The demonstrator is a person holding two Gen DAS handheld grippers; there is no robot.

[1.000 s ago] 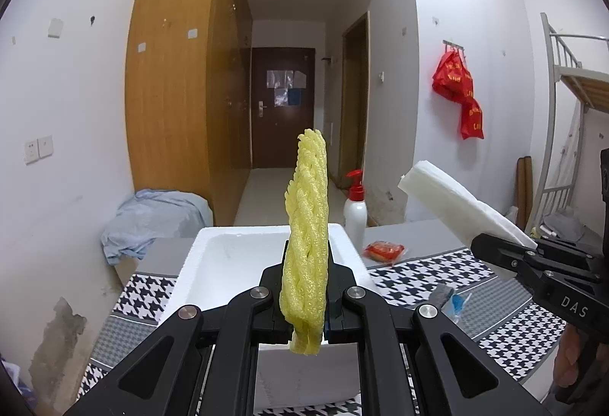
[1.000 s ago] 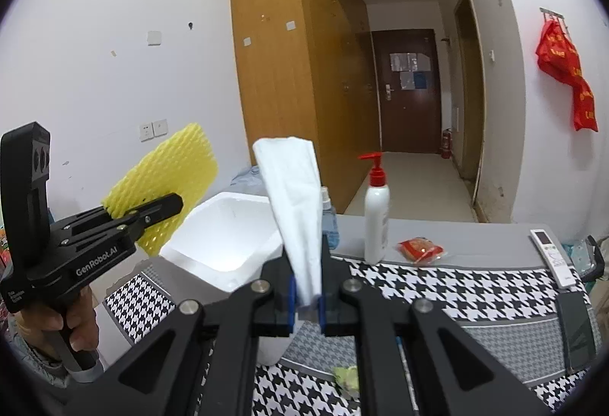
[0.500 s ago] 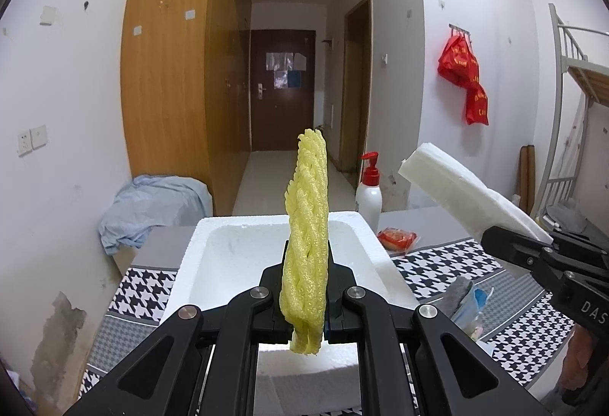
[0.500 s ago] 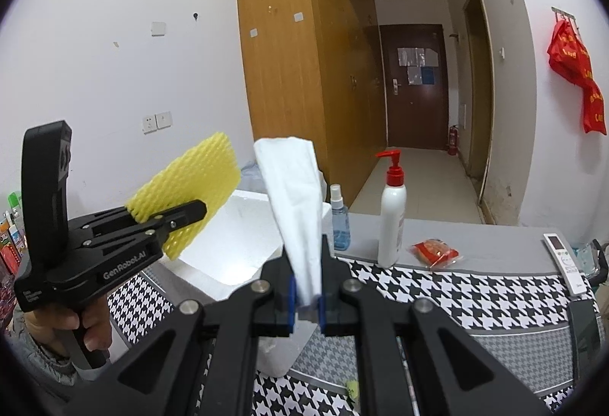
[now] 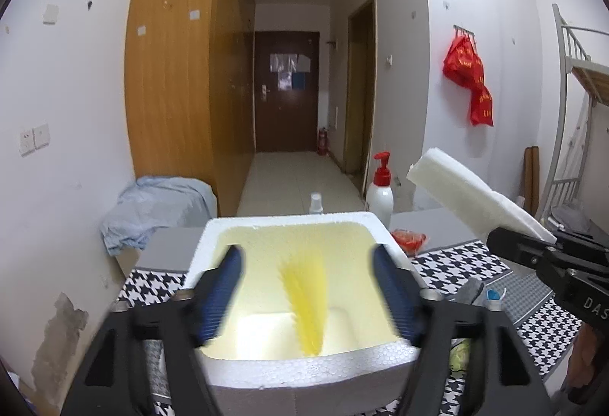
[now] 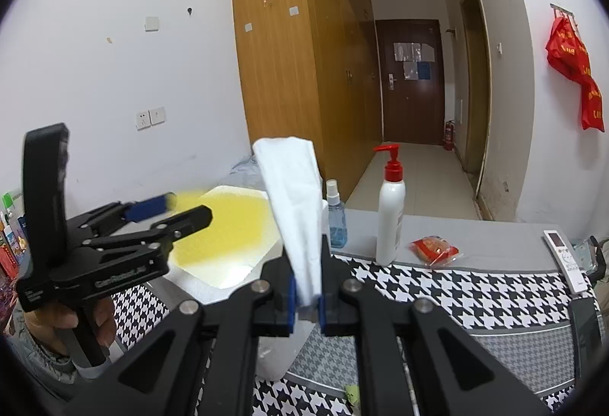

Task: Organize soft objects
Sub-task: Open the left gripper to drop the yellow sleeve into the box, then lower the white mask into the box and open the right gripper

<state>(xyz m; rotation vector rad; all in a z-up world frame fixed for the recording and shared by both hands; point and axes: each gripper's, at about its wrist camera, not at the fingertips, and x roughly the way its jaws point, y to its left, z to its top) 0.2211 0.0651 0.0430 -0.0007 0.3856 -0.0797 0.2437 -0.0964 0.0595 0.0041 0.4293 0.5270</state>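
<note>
My left gripper [image 5: 306, 252] hangs over the white foam box [image 5: 304, 374], and its jaws are opening. The yellow foam net [image 5: 304, 298] is a blur falling free between them into the box, touching neither pad. In the right wrist view the left gripper [image 6: 186, 207] shows from the side above the yellow blur [image 6: 224, 225] in the box [image 6: 278, 359]. My right gripper [image 6: 306, 302] is shut on a folded white foam sheet [image 6: 293, 195] that stands up from its pads. That sheet [image 5: 468, 195] is held to the right of the box.
A houndstooth cloth [image 6: 456, 294] covers the table. Behind it stand a white pump bottle [image 6: 390, 222] and a small spray bottle [image 6: 337, 222]. A red packet [image 6: 434, 248] and a remote [image 6: 567, 260] lie further right. A blue cloth pile [image 5: 152, 210] sits left of the box.
The left jaws have swung apart and let go of the yellow foam net, which now drops into the box. The right gripper still grips the white sheet.
</note>
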